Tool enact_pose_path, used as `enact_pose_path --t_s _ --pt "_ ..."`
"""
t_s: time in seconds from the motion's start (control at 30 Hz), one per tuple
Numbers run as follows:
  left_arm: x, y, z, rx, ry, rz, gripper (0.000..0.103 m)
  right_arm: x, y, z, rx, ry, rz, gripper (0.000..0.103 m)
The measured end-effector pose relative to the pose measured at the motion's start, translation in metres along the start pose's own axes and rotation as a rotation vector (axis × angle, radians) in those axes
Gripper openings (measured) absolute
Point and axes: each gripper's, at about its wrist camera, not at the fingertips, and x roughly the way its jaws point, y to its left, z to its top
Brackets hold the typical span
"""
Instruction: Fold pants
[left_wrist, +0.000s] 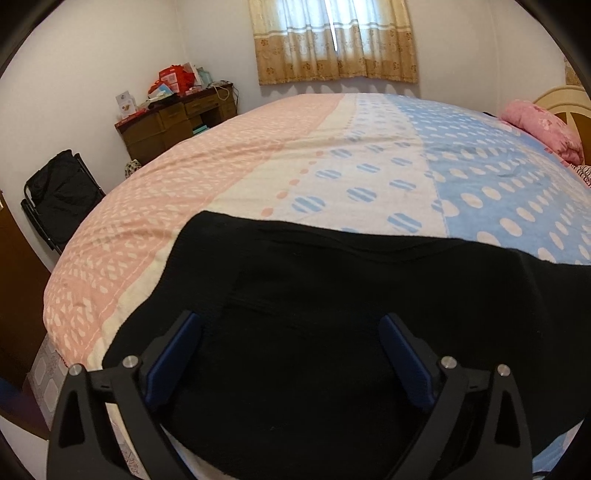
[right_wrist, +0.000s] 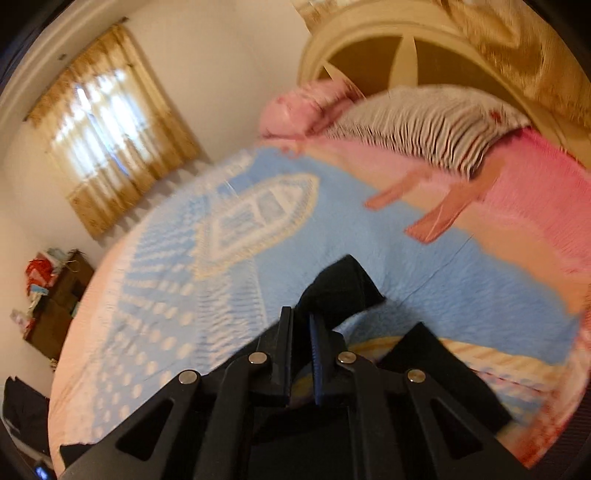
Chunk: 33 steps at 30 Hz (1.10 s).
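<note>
Two grippers work black pants (left_wrist: 314, 332) spread at the near edge of a pastel dotted bedspread (left_wrist: 332, 155). To fold cleanly, the right gripper (right_wrist: 301, 325), fingers pinched on a bunched corner of the fabric, should probably carry it across low and taut, edges aligned. It looks tilted, its view motion-blurred. The left gripper (left_wrist: 290, 330) hovers level over the cloth, fingers wide apart and holding nothing

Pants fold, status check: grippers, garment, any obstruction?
Left gripper open over the pants. Right gripper shut on a pants edge, lifted. Pants on the bed. Nothing in the way.
</note>
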Motion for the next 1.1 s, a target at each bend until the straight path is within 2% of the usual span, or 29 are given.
enact_pose_path --t_s 0.13,0.3,0.37,0.47,0.53,0.6,0.67,0.7,0.73,0.8,0.87,0.97,1.0,1.07,1.1 --pt "0.0 0.002 0.003 0.005 0.014 -0.026 0.101 -0.035 -0.018 -0.009 0.004 0.019 0.008 0.008" --pt "-0.001 0.009 0.006 0.006 0.027 -0.086 0.101 -0.027 -0.072 -0.038 0.078 0.154 -0.067 0.008" --pt "-0.001 0.01 0.007 0.02 0.029 -0.098 0.101 -0.021 -0.09 -0.049 0.096 0.188 -0.142 0.008" --pt "0.0 0.01 0.008 0.043 0.036 -0.101 0.101 -0.026 -0.109 -0.054 0.197 0.172 -0.083 0.008" --pt "0.0 0.011 0.01 0.05 0.045 -0.104 0.101 -0.032 -0.109 -0.051 0.225 0.162 -0.113 0.009" --pt "-0.001 0.011 0.011 0.051 0.054 -0.11 0.101 -0.041 -0.094 -0.045 0.149 0.114 -0.236 0.014" --pt "-0.004 0.013 0.012 0.044 0.054 -0.116 0.101 -0.055 -0.066 -0.036 -0.009 0.029 -0.379 0.02" --pt "-0.007 0.013 0.012 0.041 0.05 -0.119 0.101 -0.063 -0.055 -0.032 -0.054 -0.014 -0.407 0.031" --pt "-0.01 0.014 0.013 0.04 0.042 -0.125 0.101 -0.068 -0.048 -0.029 -0.073 -0.044 -0.407 0.047" --pt "-0.02 0.011 0.014 0.05 0.021 -0.141 0.101 -0.073 -0.034 -0.019 -0.145 -0.092 -0.302 0.061" --pt "-0.03 0.006 0.017 0.072 -0.004 -0.167 0.101 -0.061 -0.027 -0.009 -0.188 -0.059 -0.25 0.061" --pt "-0.046 -0.013 0.02 0.131 -0.038 -0.232 0.101 -0.02 -0.029 0.002 -0.182 0.076 -0.196 0.061" --pt "-0.049 -0.02 0.021 0.151 -0.044 -0.248 0.101 -0.008 -0.03 0.002 -0.189 0.113 -0.198 0.061" --pt "-0.058 -0.034 0.018 0.193 -0.06 -0.282 0.101 0.019 -0.032 -0.006 -0.229 0.195 -0.26 0.061" --pt "-0.06 -0.039 0.017 0.202 -0.061 -0.298 0.101 0.032 -0.032 -0.011 -0.251 0.237 -0.282 0.056"
